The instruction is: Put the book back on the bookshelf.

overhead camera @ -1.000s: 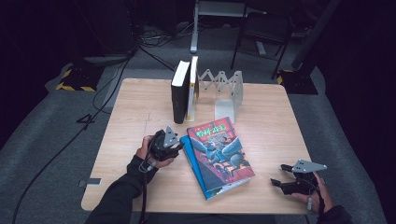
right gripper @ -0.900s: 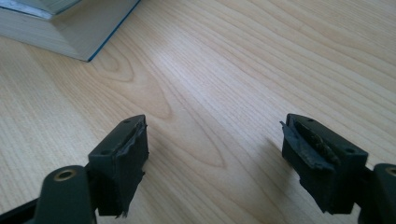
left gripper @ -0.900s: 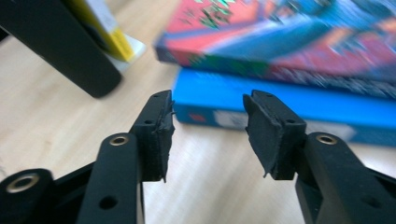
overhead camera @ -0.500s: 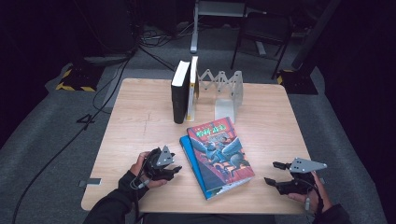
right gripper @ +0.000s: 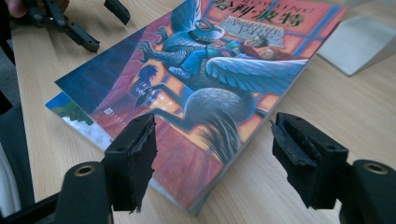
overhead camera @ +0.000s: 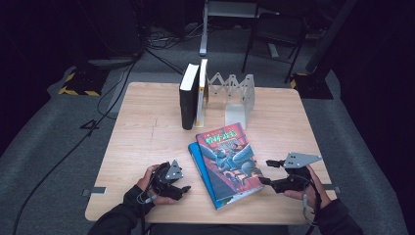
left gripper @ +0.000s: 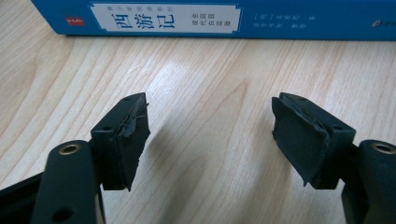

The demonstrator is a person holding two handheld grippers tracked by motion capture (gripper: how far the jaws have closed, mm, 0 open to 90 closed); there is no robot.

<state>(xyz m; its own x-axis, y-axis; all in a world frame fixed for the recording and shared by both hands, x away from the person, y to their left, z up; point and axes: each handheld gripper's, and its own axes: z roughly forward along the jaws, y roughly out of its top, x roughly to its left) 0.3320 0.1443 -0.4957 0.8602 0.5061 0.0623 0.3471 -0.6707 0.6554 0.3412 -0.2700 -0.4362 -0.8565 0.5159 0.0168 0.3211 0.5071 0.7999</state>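
books: red book [overhead camera: 230, 160] stacked on blue book [overhead camera: 201, 169], table's near middle; long axis near-far, tilted
right gripper [overhead camera: 268, 172]: jaws apart, at red book's near right corner; nearer
left gripper [overhead camera: 184, 188]: jaws apart, facing blue spine

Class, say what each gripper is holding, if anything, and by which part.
Nothing is held. The left gripper and the right gripper are both open, with the top book lying ungrasped.

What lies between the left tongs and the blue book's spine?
Bare tabletop alone. In the left gripper view, the open left tongs face the blue book across uncovered wood.
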